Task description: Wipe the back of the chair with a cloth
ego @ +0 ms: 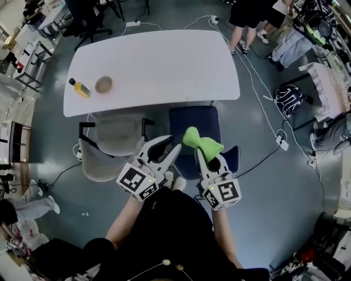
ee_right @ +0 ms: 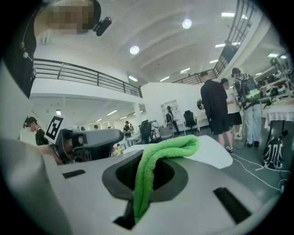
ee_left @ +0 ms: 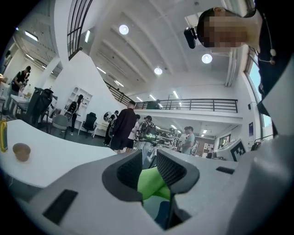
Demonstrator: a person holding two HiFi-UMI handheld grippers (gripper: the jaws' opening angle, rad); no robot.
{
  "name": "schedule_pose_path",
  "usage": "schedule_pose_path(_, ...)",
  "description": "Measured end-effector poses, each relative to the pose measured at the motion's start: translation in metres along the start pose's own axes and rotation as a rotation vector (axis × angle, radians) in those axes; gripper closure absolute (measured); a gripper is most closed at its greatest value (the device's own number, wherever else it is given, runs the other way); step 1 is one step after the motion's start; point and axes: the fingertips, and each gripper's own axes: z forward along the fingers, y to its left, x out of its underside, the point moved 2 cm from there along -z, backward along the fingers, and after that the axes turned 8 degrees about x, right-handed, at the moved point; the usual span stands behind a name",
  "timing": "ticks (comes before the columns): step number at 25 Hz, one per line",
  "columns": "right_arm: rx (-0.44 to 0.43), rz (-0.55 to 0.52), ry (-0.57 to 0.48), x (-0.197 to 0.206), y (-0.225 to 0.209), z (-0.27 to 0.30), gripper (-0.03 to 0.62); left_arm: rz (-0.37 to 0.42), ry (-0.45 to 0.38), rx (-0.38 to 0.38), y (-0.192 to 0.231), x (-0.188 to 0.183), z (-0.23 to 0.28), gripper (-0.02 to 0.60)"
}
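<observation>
Left gripper point(ego: 171, 147) has its jaws narrowly apart and empty, just left of the cloth point(ego: 201, 142). Right gripper point(ego: 205, 156) pinches the cloth over the chair point(ego: 194, 123). On the table point(ego: 164, 63), the bowl's point(ego: 103, 84) contents are unreadable.

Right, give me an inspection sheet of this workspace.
Surface: white table, largely bare.
Job's things: blue chair pushed up to the table; green cloth held over it.
Clutter: yellow bottle and brown cup on the table; grey chair alongside.
Grippers: right gripper shut on the green cloth; left gripper open, empty.
Cables: white cable across the floor to a power strip.
Surroundings: backpack on floor, people standing beyond the table.
</observation>
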Motion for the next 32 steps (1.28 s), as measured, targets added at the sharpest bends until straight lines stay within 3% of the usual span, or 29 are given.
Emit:
schedule_pose_path(3,0.058,0.013,-0.133,-0.032,-0.004,-0.020,0.576,0.015,-0.025,0.055,-0.014,-0.020,0.005,0.480)
schedule_pose_path(5,0.089,-0.036,-0.207,-0.054,-0.002,-0.035,0.576,0.038,-0.023,0.078,-0.022,-0.031,0.006,0.482)
schedule_pose_path(8,0.125,-0.140,-0.302,-0.086,0.004,-0.060,0.576,0.078,0.004,0.059,-0.029,-0.045,0.005,0.514)
schedule_pose_path(12,0.160,-0.123,-0.416,-0.118,0.002,-0.094,0.576,0.104,-0.028,0.045,-0.037,-0.062,-0.005,0.551)
schedule_pose_path(16,0.239,-0.174,-0.436,-0.119,-0.007,-0.111,0.574,0.134,-0.054,0.042,-0.040,-0.068,-0.012,0.575)
schedule_pose_path(21,0.306,-0.126,-0.410,-0.108,-0.025,-0.124,0.576,0.113,-0.060,0.035,-0.039,-0.068,-0.010,0.577)
schedule_pose_path(32,0.322,-0.164,-0.434,-0.120,-0.033,-0.132,0.576,0.123,-0.077,0.009,-0.037,-0.072,-0.009,0.577)
